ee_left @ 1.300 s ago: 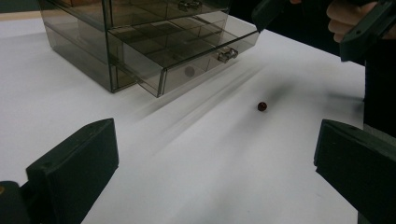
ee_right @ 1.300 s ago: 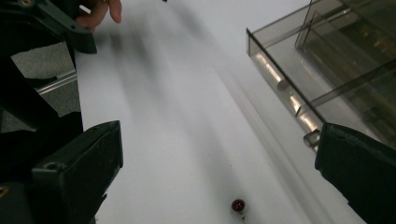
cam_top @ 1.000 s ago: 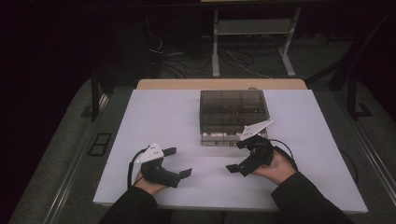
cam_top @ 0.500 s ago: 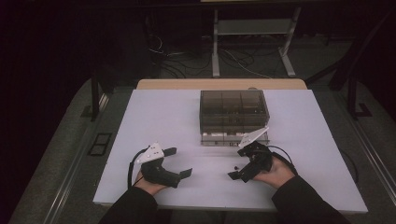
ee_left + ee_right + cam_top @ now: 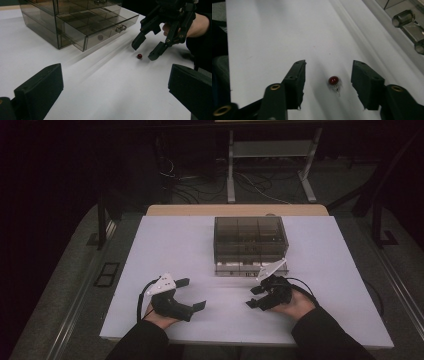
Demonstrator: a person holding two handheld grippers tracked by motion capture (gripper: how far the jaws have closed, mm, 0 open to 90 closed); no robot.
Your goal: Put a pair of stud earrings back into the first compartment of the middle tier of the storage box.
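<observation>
White tabletop [image 5: 165,245], smoky drawer cabinet [image 5: 250,240] w/ bottom drawer [image 5: 105,27] out: my right gripper [image 5: 328,80] spread round red bead [image 5: 333,80] just in front, ungrabbed; left gripper [image 5: 192,295] spread, idle.

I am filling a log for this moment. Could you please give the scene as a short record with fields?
surface: white table
container: smoky clear drawer box, bottom drawer pulled out
small item: red bead with a metal pin, lying on the table
right gripper: open, jaws on either side of the bead, not touching it
left gripper: open, holding nothing, apart from the bead
</observation>
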